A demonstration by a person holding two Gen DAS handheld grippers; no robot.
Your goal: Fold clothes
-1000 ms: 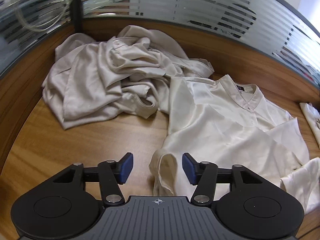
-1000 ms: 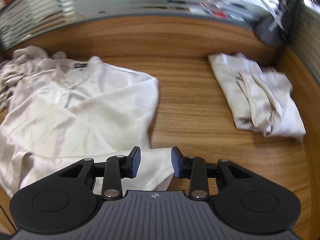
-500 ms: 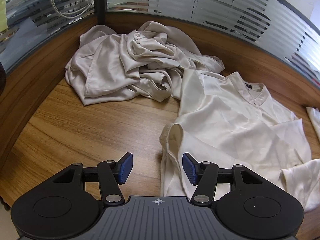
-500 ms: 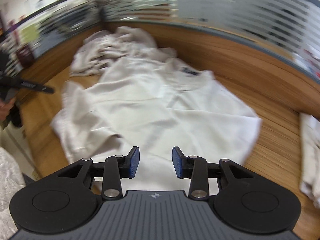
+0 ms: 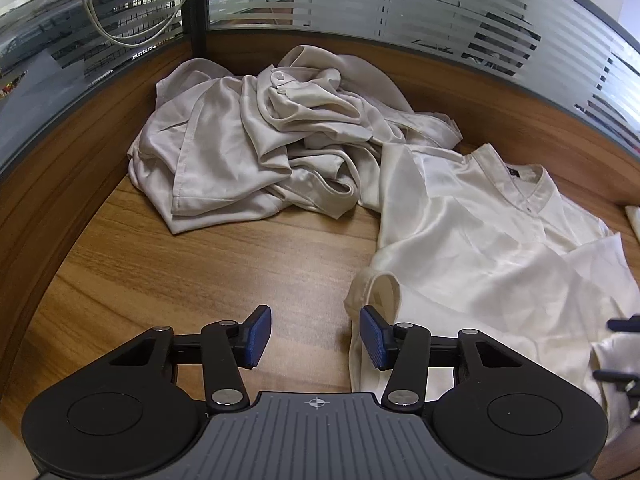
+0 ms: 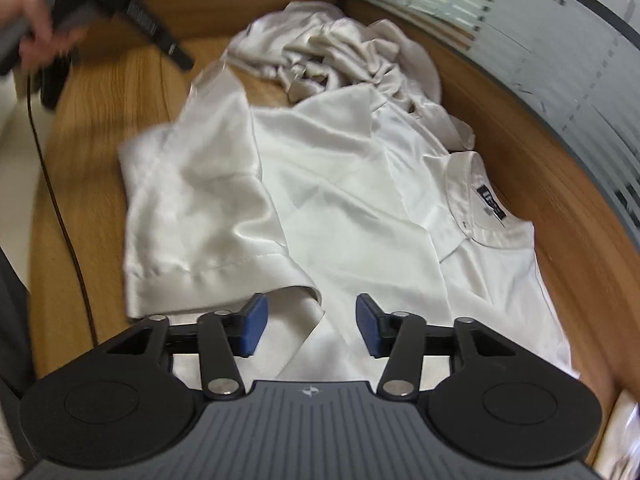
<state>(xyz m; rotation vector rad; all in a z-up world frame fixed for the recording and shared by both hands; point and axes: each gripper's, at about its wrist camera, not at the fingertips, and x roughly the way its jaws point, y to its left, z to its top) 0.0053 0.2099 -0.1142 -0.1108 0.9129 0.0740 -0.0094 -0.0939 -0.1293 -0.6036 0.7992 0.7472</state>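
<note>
On the left, the crumpled heap (image 5: 272, 148) of beige clothes sits at the back of the wooden desk (image 5: 200, 272). The left gripper (image 5: 315, 338) has drawn back from the cream shirt's sleeve cuff (image 5: 380, 292); its pads stand apart, gripping nothing. The cream shirt (image 5: 480, 248) lies spread beside the heap. Further right, the right gripper (image 6: 309, 325) has swung round from the desk's right end to face across the shirt, claw apart over the hem. I'd guess a fold is being lined up.

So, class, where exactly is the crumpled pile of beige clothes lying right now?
In the left wrist view the crumpled pile sits at the far back of the wooden table, against the glass partition, just left of the spread white shirt.
</note>
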